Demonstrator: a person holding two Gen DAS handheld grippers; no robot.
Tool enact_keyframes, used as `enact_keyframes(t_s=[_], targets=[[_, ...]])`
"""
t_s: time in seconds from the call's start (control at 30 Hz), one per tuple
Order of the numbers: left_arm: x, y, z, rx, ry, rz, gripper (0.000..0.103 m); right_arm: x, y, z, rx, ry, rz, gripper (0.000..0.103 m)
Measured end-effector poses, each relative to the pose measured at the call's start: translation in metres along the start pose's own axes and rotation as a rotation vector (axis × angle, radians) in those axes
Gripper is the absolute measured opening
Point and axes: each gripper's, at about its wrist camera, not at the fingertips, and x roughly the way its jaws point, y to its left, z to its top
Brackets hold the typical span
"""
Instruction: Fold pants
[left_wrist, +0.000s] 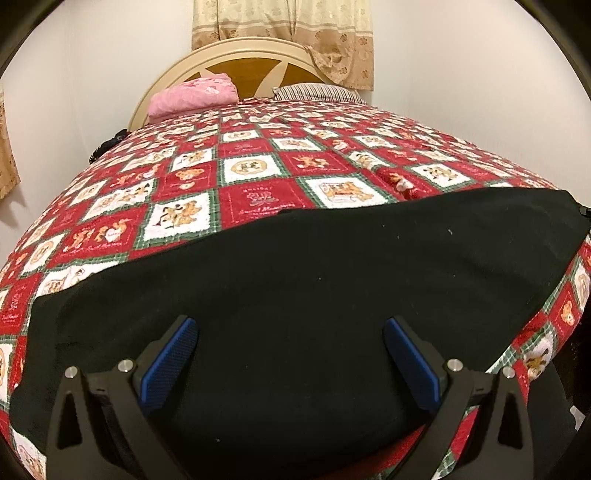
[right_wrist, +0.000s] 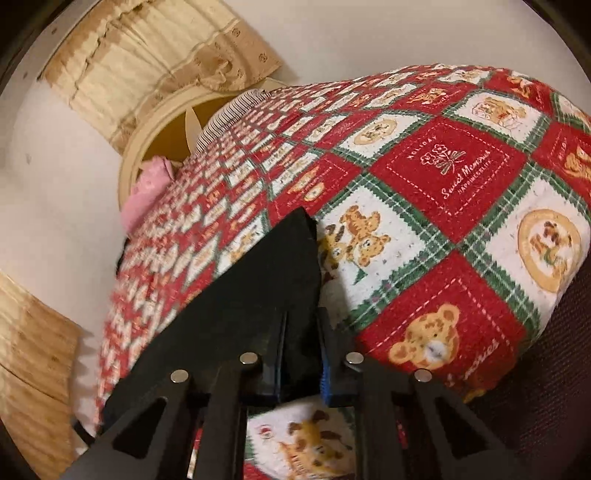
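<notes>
While the black pants lie spread along the bed's near edge, the left tool hovers apart above them, and the right tool is clamped on one corner, probably for folding it over.

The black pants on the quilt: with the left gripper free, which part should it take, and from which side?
Probably the near long edge of the black pants, approached low from the bed's front. The pants lie flat across the quilt, so only an edge offers something to pinch. The left gripper hovers open above that edge, while the right gripper is shut on one end.
</notes>
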Motion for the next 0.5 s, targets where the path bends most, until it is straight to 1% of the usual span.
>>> enact_keyframes(t_s=[0.1,0.17,0.33,0.5], targets=[[-0.004,0.002,0.000,-0.012,-0.019,-0.001,0.103,-0.011,0.021,-0.002,-0.037,-0.039,0.003,0.014],[-0.009,0.003,-0.001,-0.029,-0.040,-0.007,0.103,-0.018,0.045,-0.005,-0.090,-0.060,0.007,0.014],[-0.024,0.006,-0.001,-0.064,-0.085,-0.035,0.103,-0.028,0.126,-0.016,-0.275,-0.101,0.029,0.014],[-0.036,0.007,-0.001,-0.076,-0.108,-0.062,0.103,-0.020,0.197,-0.035,-0.428,-0.095,0.086,0.014]])
